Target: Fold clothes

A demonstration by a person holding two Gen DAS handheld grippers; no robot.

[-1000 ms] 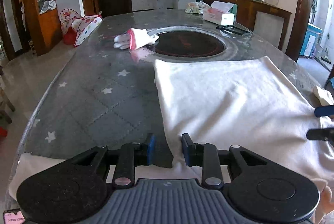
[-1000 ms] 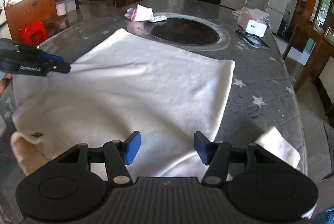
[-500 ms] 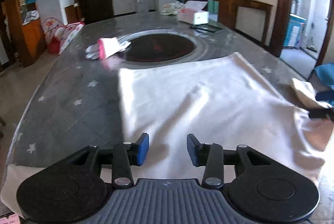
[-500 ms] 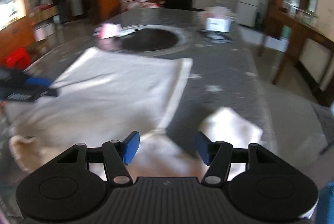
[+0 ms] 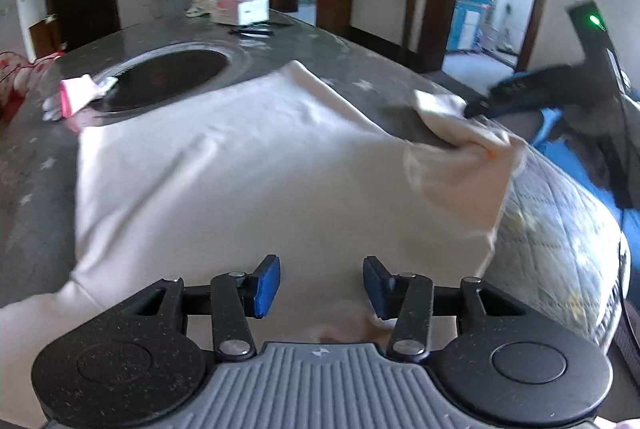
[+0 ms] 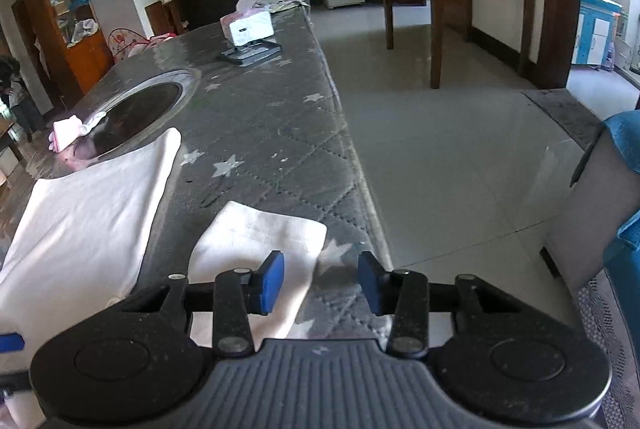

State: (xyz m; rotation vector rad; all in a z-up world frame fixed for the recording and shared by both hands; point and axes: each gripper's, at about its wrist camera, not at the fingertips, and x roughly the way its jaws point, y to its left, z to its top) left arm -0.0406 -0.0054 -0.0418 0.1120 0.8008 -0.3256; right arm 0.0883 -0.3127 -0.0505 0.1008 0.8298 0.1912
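White shirt (image 5: 248, 165) blurry, near edge cut off. Left hand-held gripper (image 5: 319, 285) spread. Right hand-held gripper (image 6: 320, 283) spread over sleeve (image 6: 256, 245).

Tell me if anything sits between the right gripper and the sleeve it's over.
Nothing visible does. The right gripper is open just above the sleeve, which lies flat on the table with no object over it.

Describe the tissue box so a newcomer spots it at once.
Start at the long grey table with star marks and a dark round inset. Beyond the inset, toward the far end, sits the tissue box: white and pink, tissue sticking out, just behind a flat black object.
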